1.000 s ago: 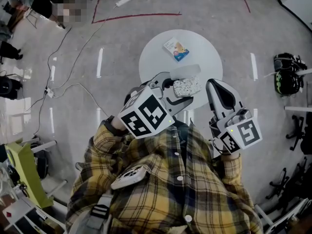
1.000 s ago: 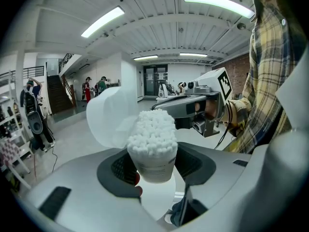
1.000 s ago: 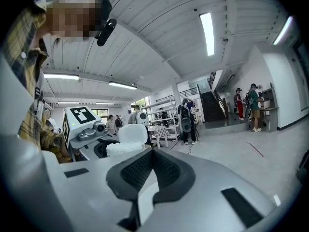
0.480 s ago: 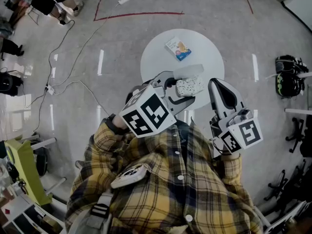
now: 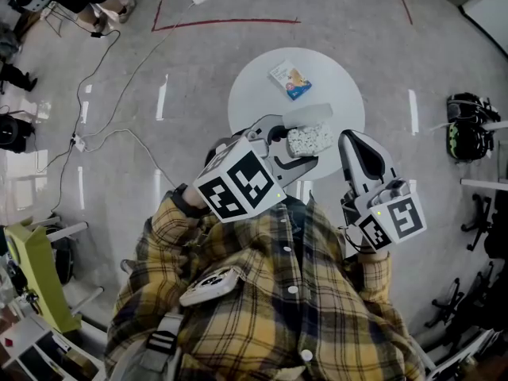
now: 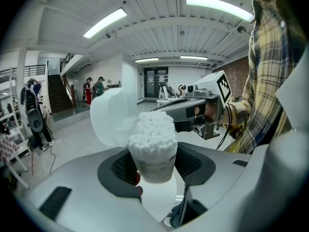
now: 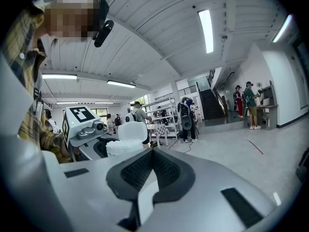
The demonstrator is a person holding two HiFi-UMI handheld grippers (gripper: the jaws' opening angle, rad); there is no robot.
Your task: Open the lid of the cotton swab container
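Note:
The cotton swab container (image 5: 308, 140) is a small clear tub packed with white swabs. My left gripper (image 5: 306, 143) is shut on its body and holds it in the air above the round white table (image 5: 258, 101). Its white lid (image 5: 306, 115) stands flipped open on the far side. In the left gripper view the tub (image 6: 153, 151) stands upright between the pads, with the lid (image 6: 109, 118) swung back to the left. My right gripper (image 5: 351, 140) is shut and empty, just to the right of the tub and apart from it. From the right gripper view (image 7: 152, 159) the tub (image 7: 122, 147) shows at left.
A small blue and white packet (image 5: 289, 79) lies on the table. Cables (image 5: 119, 78) and a red tape line (image 5: 226, 24) cross the floor. A black and green bag (image 5: 467, 125) and chair bases (image 5: 484, 213) stand at the right. People stand far off.
The left gripper and the tub have drifted a little to the right. The right gripper has stayed shut and nearly still.

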